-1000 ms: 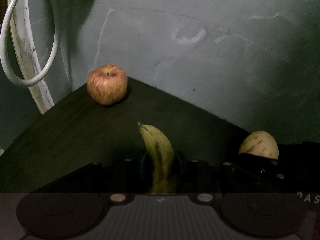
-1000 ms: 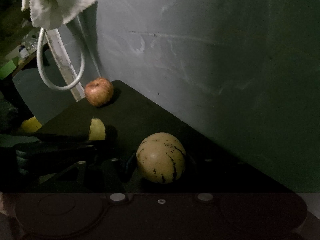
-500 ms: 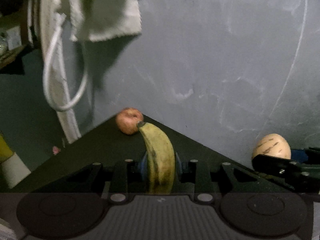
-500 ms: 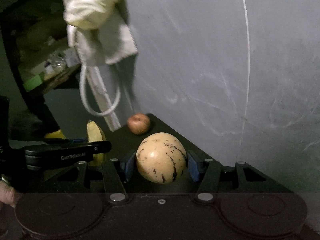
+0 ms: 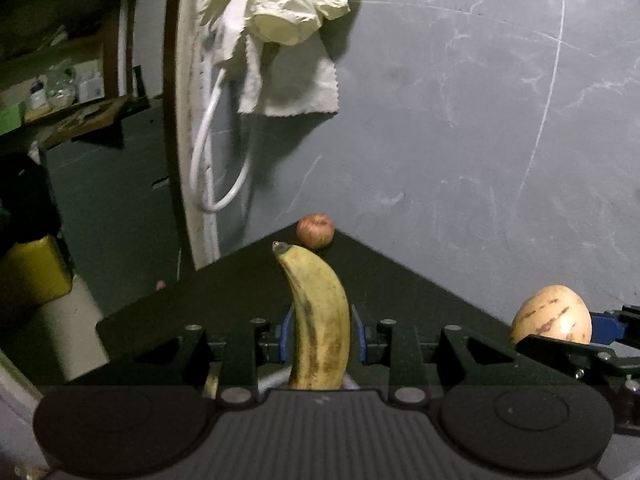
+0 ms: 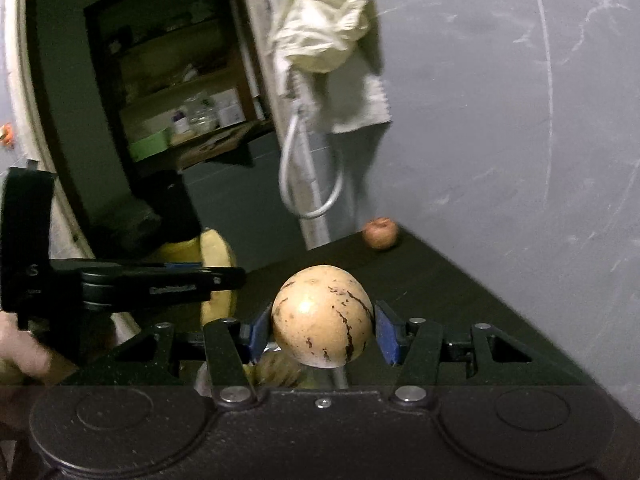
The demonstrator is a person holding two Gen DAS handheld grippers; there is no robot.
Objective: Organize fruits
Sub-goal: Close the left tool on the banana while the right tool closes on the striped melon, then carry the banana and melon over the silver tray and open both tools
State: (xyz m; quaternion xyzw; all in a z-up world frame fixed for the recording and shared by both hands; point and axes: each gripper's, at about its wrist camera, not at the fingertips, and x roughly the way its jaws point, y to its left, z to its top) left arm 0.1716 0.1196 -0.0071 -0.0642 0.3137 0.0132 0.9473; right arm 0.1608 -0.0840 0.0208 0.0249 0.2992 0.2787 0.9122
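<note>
My left gripper (image 5: 322, 338) is shut on a yellow banana (image 5: 318, 320) with brown streaks, its tip pointing up and away. My right gripper (image 6: 320, 334) is shut on a round tan melon (image 6: 322, 316) with dark streaks. The same melon (image 5: 552, 314) shows at the far right of the left wrist view, and the banana (image 6: 218, 276) appears behind the left gripper's black body in the right wrist view. A red apple (image 5: 315, 231) (image 6: 381, 233) rests at the far corner of the dark table (image 5: 400, 280). Both held fruits are lifted above the table.
A grey wall (image 5: 460, 120) borders the table's right side. A pale cloth (image 5: 288, 12) and a looped white cable (image 5: 212, 168) hang from a white post at the far left. A yellow container (image 5: 32, 272) stands low on the left. Something rounded lies below the melon (image 6: 280, 372), unclear.
Both grippers have risen and pulled back with their fruits; the apple and table corner now look smaller and farther. The hanging cloth has come fully into view.
</note>
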